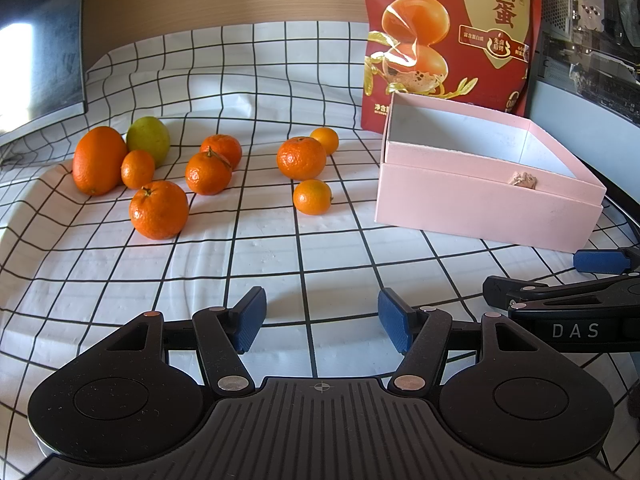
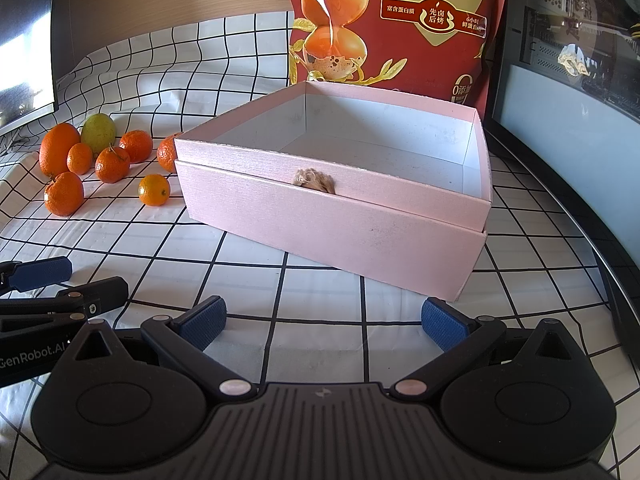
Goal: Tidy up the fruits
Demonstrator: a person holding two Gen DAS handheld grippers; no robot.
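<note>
Several oranges and tangerines lie loose on the checked cloth at the left, among them a big orange [image 1: 98, 160], a tangerine [image 1: 159, 209], a small one [image 1: 313, 197] and a green-yellow fruit [image 1: 149, 140]. The same cluster [image 2: 64, 193] shows far left in the right wrist view. A pink open box [image 1: 480, 200] [image 2: 332, 216], empty inside, stands to the right of the fruit. My left gripper [image 1: 322, 320] is open over bare cloth, well short of the fruit. My right gripper [image 2: 323, 322] is open just before the box's near wall, holding nothing.
A tall red snack bag [image 1: 448, 36] [image 2: 396, 24] stands behind the box. A dark monitor [image 1: 40, 40] is at the far left, and a computer case [image 2: 568, 52] at the right. The checked cloth [image 1: 280, 248] covers the table; its right edge curves off beside the box.
</note>
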